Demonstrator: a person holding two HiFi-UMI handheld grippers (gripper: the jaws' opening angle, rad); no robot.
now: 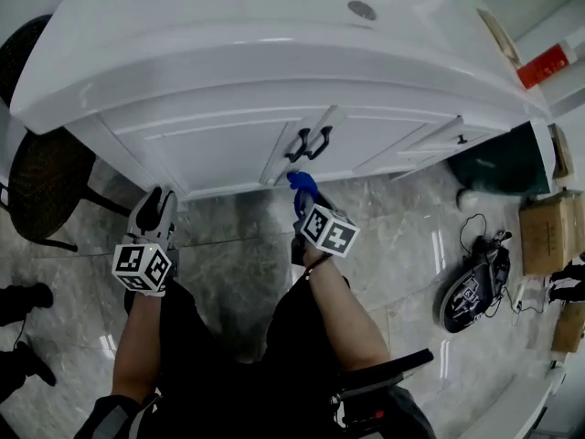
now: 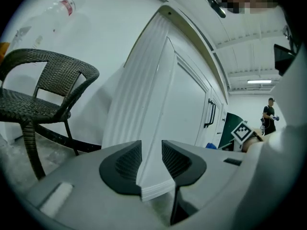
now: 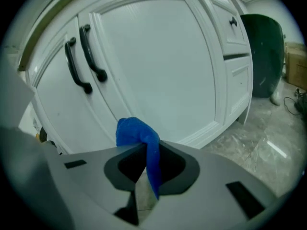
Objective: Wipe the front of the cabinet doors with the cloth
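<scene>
The white cabinet (image 1: 228, 144) has smooth, glossy painted doors and a shiny top that catches the light; its corner post is fluted. The curved black door handles (image 1: 299, 144) look smooth with a soft sheen. The blue cloth (image 3: 136, 135) is soft, matt, crumpled fabric. The grey marble-patterned floor (image 1: 228, 254) is polished and reflective. At 9 o'clock in the head view, the dark woven wicker chair (image 1: 46, 181) is rough-textured. The left gripper (image 2: 152, 164) and right gripper (image 3: 149, 169) have matt grey plastic shells; the left's black pads (image 2: 125, 162) are finely ribbed. The brown cardboard boxes (image 1: 547, 231) at 3 o'clock look dull.
</scene>
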